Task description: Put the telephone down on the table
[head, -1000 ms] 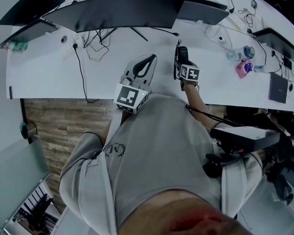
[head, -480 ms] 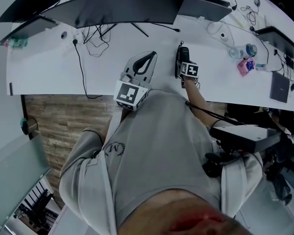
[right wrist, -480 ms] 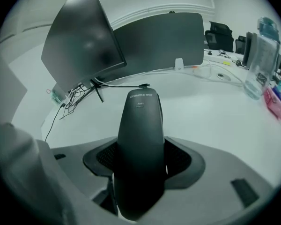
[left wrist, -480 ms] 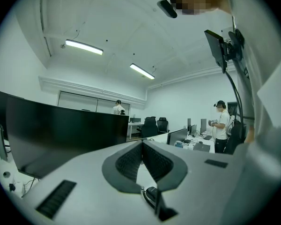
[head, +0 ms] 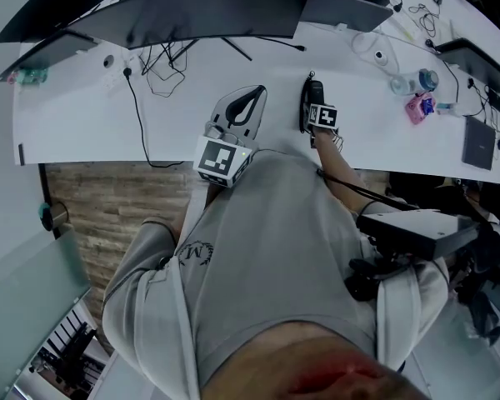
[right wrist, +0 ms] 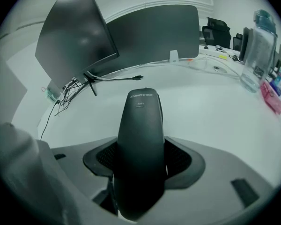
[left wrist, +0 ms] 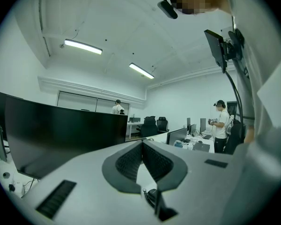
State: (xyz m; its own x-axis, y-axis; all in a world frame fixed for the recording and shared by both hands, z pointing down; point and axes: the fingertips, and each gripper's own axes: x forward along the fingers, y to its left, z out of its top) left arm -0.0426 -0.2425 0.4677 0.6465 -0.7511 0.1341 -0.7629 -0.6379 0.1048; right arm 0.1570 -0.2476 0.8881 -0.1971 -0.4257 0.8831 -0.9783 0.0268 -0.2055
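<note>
Releasing while the telephone [right wrist: 140, 130] sits above the counter [right wrist: 215, 111] would drop it; contact beneath the right tool [right wrist: 140, 161] cannot be confirmed. Uneven opening could roll the rounded shell sideways. The right tool clamps the handset between both jaws. The handset is dark, smooth and elongated, projecting forward past the jaws. The left tool [left wrist: 141, 144] is closed on nothing.

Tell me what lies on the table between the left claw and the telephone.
Nothing: in the head view only bare white table separates the left claw from the telephone held in the right claw.
</note>
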